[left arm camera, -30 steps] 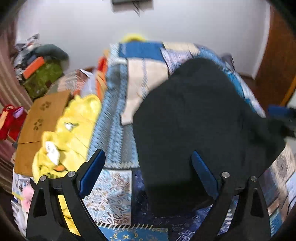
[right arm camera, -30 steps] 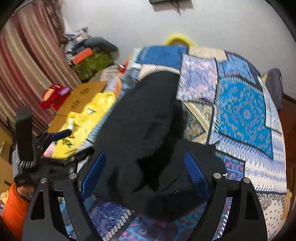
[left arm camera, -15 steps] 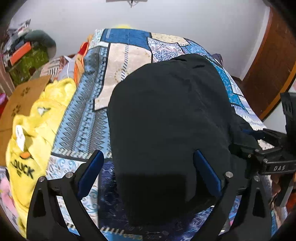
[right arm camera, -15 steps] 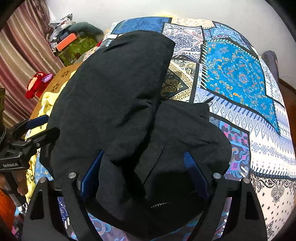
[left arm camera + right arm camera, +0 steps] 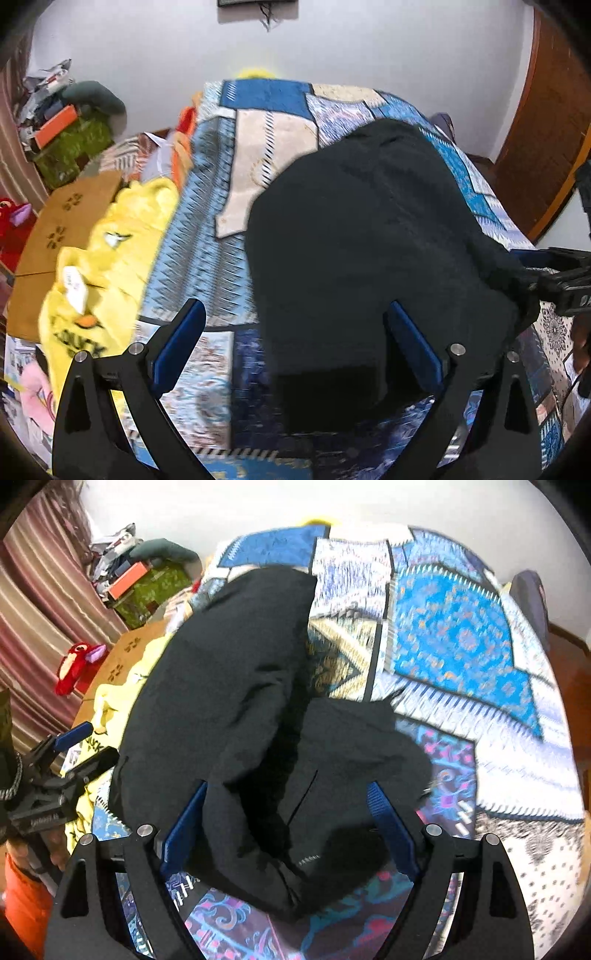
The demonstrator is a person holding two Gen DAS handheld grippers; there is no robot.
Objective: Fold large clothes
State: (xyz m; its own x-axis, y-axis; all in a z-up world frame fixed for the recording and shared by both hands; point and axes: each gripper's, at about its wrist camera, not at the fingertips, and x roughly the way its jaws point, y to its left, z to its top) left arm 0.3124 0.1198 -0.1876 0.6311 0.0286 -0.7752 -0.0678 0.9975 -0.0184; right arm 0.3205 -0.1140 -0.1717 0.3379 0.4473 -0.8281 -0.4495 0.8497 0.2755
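A large black garment (image 5: 369, 240) lies folded over itself on the patchwork bed quilt (image 5: 266, 147). My left gripper (image 5: 295, 343) hangs open above its near left edge, with nothing between the blue pads. The right wrist view shows the black garment (image 5: 240, 701) with a flap doubled over at the front and a zip line showing. My right gripper (image 5: 288, 827) stands open over that near flap. The right gripper (image 5: 546, 269) also shows at the garment's right edge, and the left gripper (image 5: 86, 747) at its left edge.
A yellow printed garment (image 5: 110, 251) lies on the bed's left side beside a cardboard box (image 5: 66, 214). A red toy (image 5: 74, 664), a green bag (image 5: 155, 587) and a striped curtain (image 5: 33, 602) stand further left. A wooden door (image 5: 546, 129) is at the right.
Both cameras have drawn back and tilted up since half a second ago, so the garment looks smaller and more wall shows. The garment keeps its shape. Both grippers stay open.
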